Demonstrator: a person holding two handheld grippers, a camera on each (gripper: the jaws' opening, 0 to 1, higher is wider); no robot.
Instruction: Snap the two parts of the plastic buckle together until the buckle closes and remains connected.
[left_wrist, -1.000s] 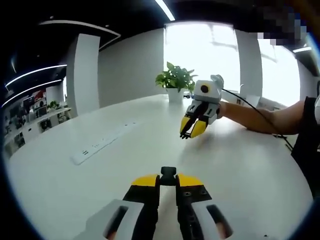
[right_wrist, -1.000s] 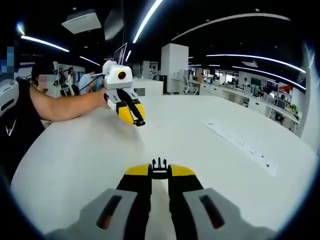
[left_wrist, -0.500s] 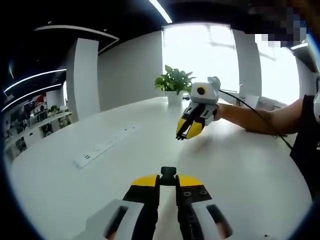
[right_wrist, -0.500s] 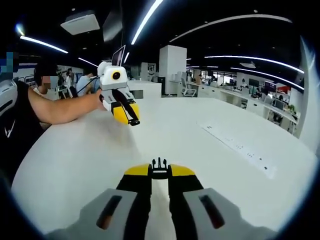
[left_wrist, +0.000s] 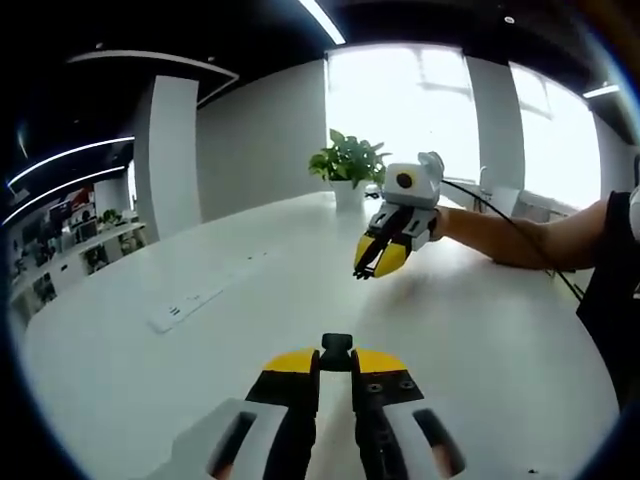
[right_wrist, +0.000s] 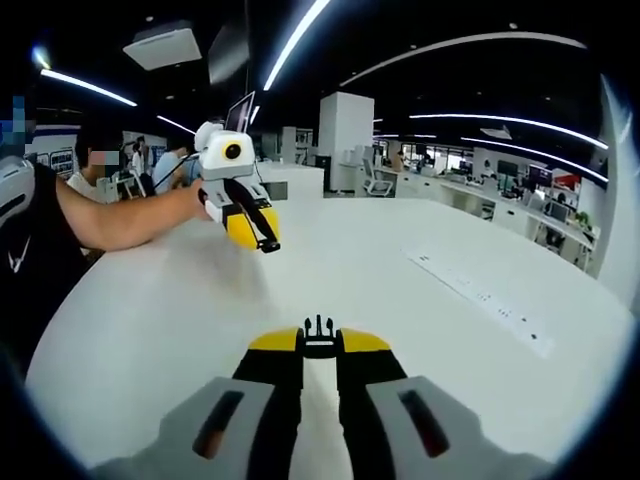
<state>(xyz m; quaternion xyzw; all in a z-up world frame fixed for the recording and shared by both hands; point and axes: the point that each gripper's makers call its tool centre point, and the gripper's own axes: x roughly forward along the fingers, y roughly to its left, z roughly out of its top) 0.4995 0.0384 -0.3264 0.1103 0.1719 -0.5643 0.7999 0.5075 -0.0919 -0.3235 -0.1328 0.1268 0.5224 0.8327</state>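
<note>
Left tool: its jaws are pinching a black buckle part, the socket half, whose blunt end is poking out past the yellow tips so it is staying free to receive its mate.
Right tool: its jaws are clamping the other black part, the pronged half, with the small prongs sticking forward beyond the tips, ready to enter a socket.
Both halves: they are being carried in the air above the white surface, not lying on it; each is sitting at the very tip of its tool, which is keeping it in sight.
Facing: the two tools are pointing toward each other across the surface, well apart; in the left gripper view the right tool is hanging beyond mid-surface, and in the right gripper view the left tool is doing the same.
Step, by my reading: aligning is still ahead; the halves are not yet meeting, so nothing is snapped.
Power strip: it is lying flat toward one edge of the surface, away from the tools.
Potted plant: it is standing at the far edge, by the bright window.
</note>
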